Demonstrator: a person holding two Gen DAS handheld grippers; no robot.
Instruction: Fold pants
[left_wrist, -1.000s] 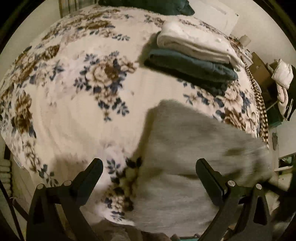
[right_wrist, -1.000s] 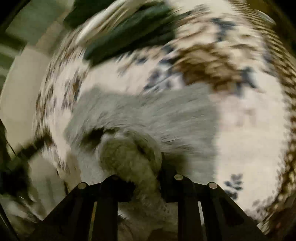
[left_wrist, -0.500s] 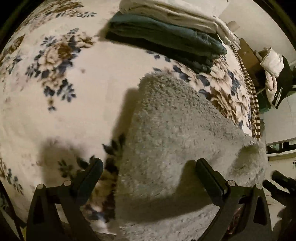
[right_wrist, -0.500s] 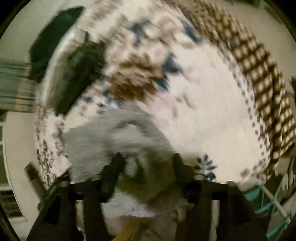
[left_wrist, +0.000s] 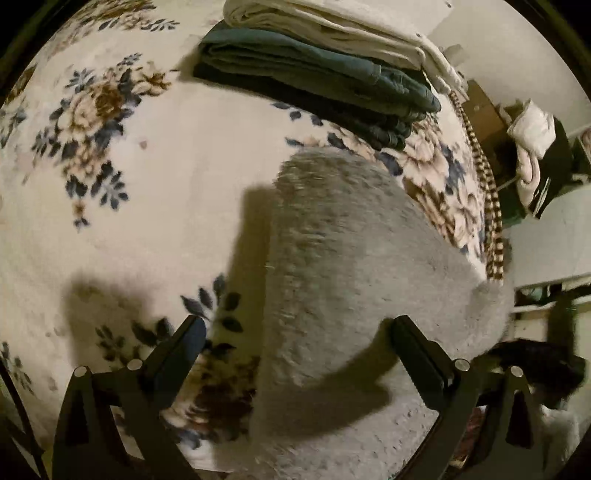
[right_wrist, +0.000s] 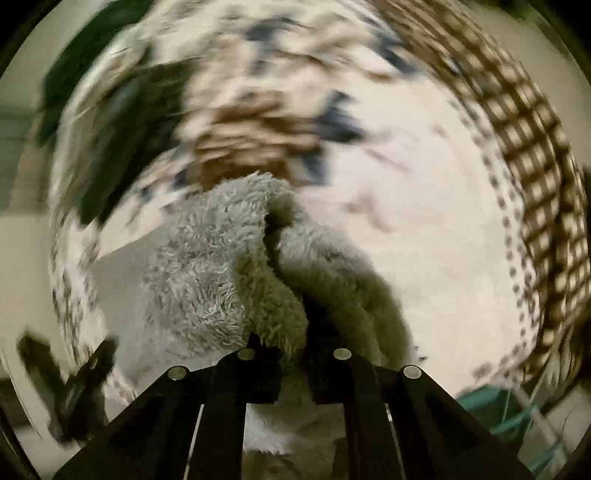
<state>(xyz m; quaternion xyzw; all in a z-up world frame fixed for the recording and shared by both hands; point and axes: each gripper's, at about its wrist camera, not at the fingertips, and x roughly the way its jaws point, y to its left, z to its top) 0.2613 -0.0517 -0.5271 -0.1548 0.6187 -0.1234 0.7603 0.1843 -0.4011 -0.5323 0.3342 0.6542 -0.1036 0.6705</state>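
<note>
Your right gripper (right_wrist: 284, 354) has just squeezed shut and pinches a bunch of the fluffy grey pants (right_wrist: 207, 266), low in the middle of its view. Your left gripper (left_wrist: 295, 347) is spread wide over the pants (left_wrist: 351, 280), which lie on the flowery bed blanket (left_wrist: 129, 184), not pinching them. Folded clothes (left_wrist: 314, 74) are stacked at the top.

- Pants (left_wrist: 354, 258): pale grey, fuzzy pile.
- Blanket (left_wrist: 177, 221): cream with blue-and-brown floral print; brown-and-cream check border (right_wrist: 532, 155).
- Folded stack: cream top layer (left_wrist: 332, 22), teal below (left_wrist: 314, 70), darker blue at the bottom.
- Grippers (left_wrist: 295, 343): black.
</note>
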